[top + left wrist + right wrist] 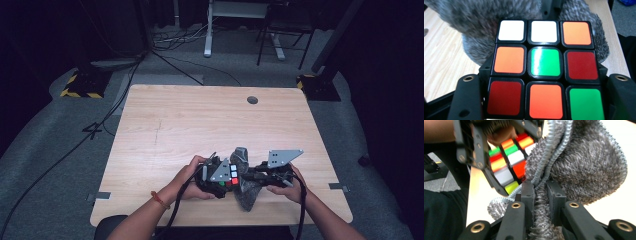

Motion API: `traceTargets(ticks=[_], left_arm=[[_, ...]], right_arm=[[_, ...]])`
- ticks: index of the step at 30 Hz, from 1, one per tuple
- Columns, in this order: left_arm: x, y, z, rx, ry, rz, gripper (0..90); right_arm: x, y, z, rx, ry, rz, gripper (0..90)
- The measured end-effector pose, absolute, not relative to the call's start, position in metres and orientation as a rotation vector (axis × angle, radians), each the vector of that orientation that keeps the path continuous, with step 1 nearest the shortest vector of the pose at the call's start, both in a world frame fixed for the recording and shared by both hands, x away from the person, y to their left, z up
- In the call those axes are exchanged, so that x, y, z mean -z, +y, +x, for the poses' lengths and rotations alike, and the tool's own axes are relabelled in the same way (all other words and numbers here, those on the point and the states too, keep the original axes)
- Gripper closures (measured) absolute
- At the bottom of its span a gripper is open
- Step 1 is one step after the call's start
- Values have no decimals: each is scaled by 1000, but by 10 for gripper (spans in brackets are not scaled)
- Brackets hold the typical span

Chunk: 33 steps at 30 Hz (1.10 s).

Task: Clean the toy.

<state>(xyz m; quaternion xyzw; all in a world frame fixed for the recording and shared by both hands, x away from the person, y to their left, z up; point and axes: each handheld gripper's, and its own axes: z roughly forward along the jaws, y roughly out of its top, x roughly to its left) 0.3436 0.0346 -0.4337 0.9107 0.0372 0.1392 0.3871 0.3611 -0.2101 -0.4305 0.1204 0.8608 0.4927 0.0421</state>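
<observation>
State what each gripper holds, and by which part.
Left gripper: multicoloured plastic puzzle cube, clamped by its opposite sides. Right gripper: fuzzy grey microfibre cloth, pinched at a bunched fold.

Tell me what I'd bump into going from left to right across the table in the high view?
person's left hand → left gripper holding the puzzle cube → grey fuzzy cloth → right gripper pinching the cloth → person's right hand.
</observation>
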Motion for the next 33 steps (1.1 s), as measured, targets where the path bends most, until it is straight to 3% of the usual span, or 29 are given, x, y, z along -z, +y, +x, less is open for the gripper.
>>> traceTargets(ticks=[7,13,25,33], left_arm=[[438,28,343,-357,85,2346,329],[440,28,344,-370,81,2363,330],[417,50,346,-372,110,2209,331],[420,50,347,-348,114,2201,326]], right_arm=[[421,-203,351,-1638,2619,267,784],[418,-192,343,-1554,2600,253,783],[430,-211,358,-1525,2638,358,784],[426,-212,356,-1650,2605,335,784]])
